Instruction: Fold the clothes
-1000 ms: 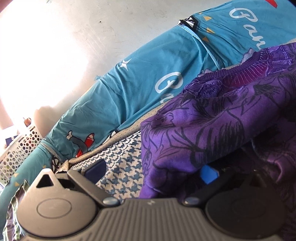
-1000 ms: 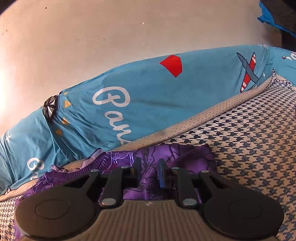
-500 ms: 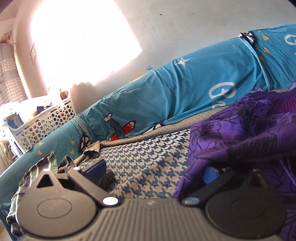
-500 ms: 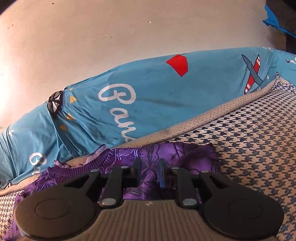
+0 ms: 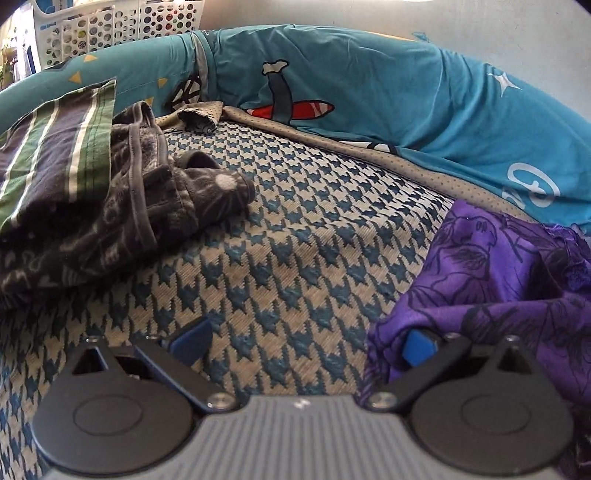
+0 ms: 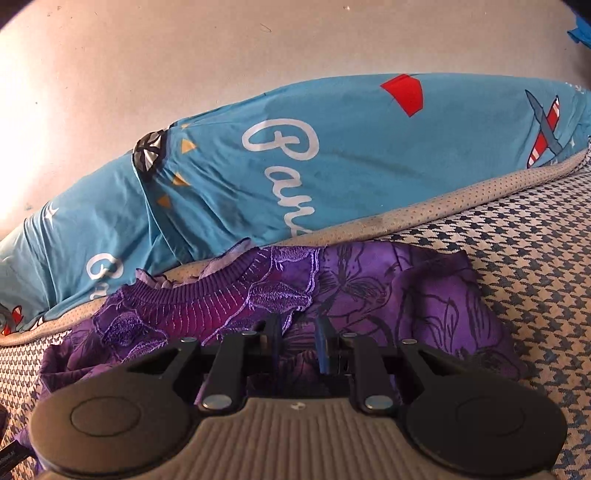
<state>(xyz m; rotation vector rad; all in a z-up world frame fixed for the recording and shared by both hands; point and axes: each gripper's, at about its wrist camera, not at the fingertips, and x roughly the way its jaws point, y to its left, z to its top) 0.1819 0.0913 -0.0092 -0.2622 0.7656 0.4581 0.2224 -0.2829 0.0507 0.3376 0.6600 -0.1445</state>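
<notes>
The purple floral garment (image 6: 369, 291) lies bunched on the houndstooth mat (image 6: 535, 266), filling the lower middle of the right wrist view, its ribbed embroidered neckline (image 6: 207, 299) toward the left of centre. In the left wrist view the same cloth (image 5: 498, 288) heaps up at the right edge. The right gripper (image 6: 299, 343) has its jaws drawn narrow with a fold of the purple fabric pinched between them. The left gripper (image 5: 303, 343) stands wide; nothing is between its fingers but bare mat (image 5: 277, 240), though its right fingertip (image 5: 417, 347) sits at, perhaps just under, the edge of the purple cloth.

Risks, as I judge them: the fabric looks thin and slippery, so the narrow pinch could hold only one layer and let the rest slide out when lifted. The left finger tucked at the hem might drag or rumple the heap if it swings away without closing. With only one hold, any fold would likely come out skewed.

Hard to read: how many layers the right jaws hold, and where the sleeves or hem lie. Beyond the mat run a teal printed bolster (image 6: 332, 166), a pile of dark patterned and striped clothes (image 5: 92, 192) at upper left, and a white perforated basket (image 5: 110, 26), cut off at the top edge
</notes>
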